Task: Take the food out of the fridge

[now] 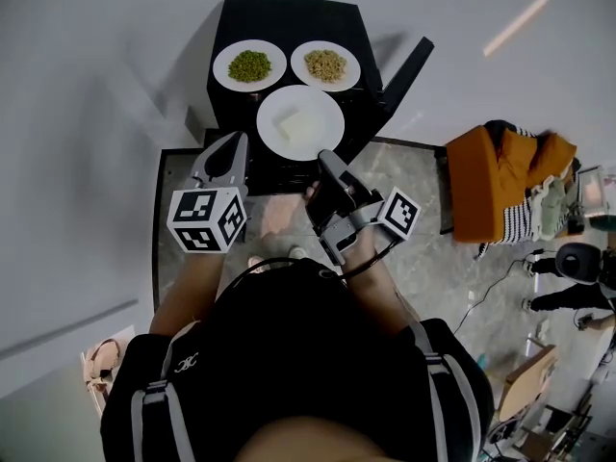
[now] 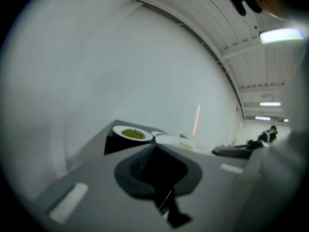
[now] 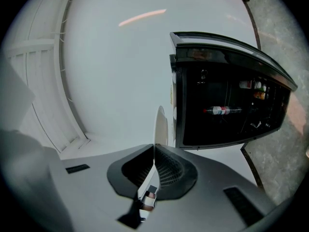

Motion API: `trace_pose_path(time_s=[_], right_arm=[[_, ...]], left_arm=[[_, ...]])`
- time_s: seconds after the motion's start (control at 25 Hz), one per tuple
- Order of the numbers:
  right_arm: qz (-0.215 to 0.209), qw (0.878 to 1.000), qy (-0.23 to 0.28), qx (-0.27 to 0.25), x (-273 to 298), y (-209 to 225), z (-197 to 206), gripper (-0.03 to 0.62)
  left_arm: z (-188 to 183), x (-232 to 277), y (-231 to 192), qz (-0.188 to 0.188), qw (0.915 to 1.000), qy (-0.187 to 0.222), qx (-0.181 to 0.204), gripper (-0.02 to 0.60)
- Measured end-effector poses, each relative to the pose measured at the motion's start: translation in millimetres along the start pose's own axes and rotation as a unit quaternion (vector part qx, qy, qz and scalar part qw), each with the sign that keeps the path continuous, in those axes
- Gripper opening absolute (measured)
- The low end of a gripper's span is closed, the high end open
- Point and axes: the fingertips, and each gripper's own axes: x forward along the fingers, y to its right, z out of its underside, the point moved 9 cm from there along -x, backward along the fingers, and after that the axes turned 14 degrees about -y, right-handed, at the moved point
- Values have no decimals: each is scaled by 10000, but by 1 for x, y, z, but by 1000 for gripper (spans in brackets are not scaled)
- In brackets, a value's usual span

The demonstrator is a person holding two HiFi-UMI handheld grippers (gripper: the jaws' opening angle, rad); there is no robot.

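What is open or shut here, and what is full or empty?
fridge door: open
plate of green food: full, on top of the fridge
plate of brown food: full, on the fridge
plate with white block: full, on the fridge
left gripper: shut, empty
right gripper: shut, empty

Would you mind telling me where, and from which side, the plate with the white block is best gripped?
Grip the plate by its bare near rim, with the fingers coming in level from that near side. The white block sits mid-plate, leaving the rim free, and the green-food plate and brown-food plate crowd its far side.
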Motion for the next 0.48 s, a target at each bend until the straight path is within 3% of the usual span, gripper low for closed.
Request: trace_pose_path(time_s=[0.48], right_arm=[[-30,9999,-164,28,5,0,-7,9]], left_arm=[[-5,4,-6,-127,9999,10,-68,2]])
